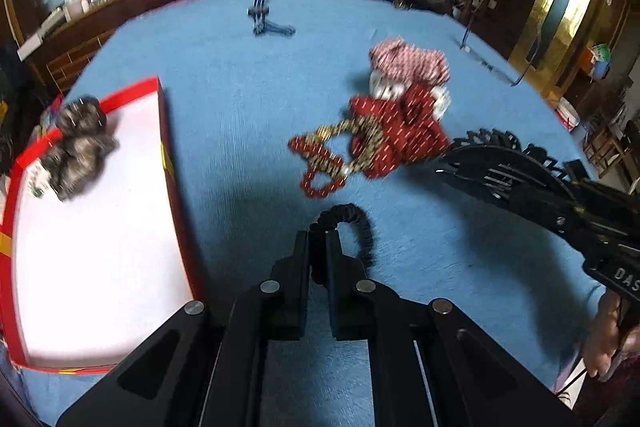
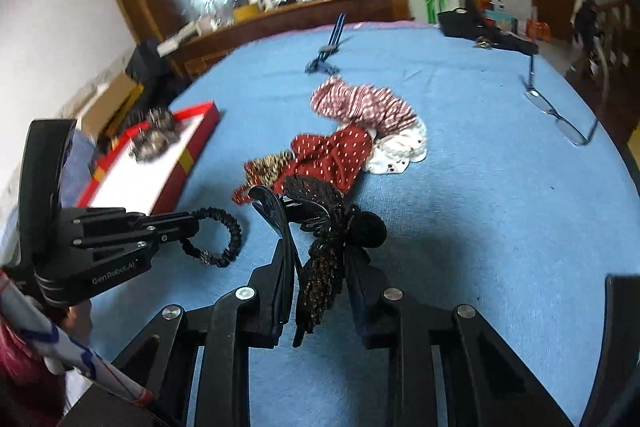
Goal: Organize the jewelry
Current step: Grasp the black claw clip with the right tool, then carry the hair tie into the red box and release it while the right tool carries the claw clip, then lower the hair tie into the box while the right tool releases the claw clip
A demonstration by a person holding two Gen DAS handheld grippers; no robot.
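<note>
The left tool [image 1: 319, 239] reaches forward low over the blue desk [image 1: 248, 115], its jaws pinched narrow on a black hair tie [image 1: 352, 223] that loops out toward 1 o'clock. The right tool [image 2: 316, 255] points ahead, clamped on a black hair claw [image 2: 304, 211] with a dark sparkly bow. A scrunchie pile [image 1: 396, 115] lies at 12 o'clock, the red tray [image 1: 164, 131] at 9 o'clock.
</note>
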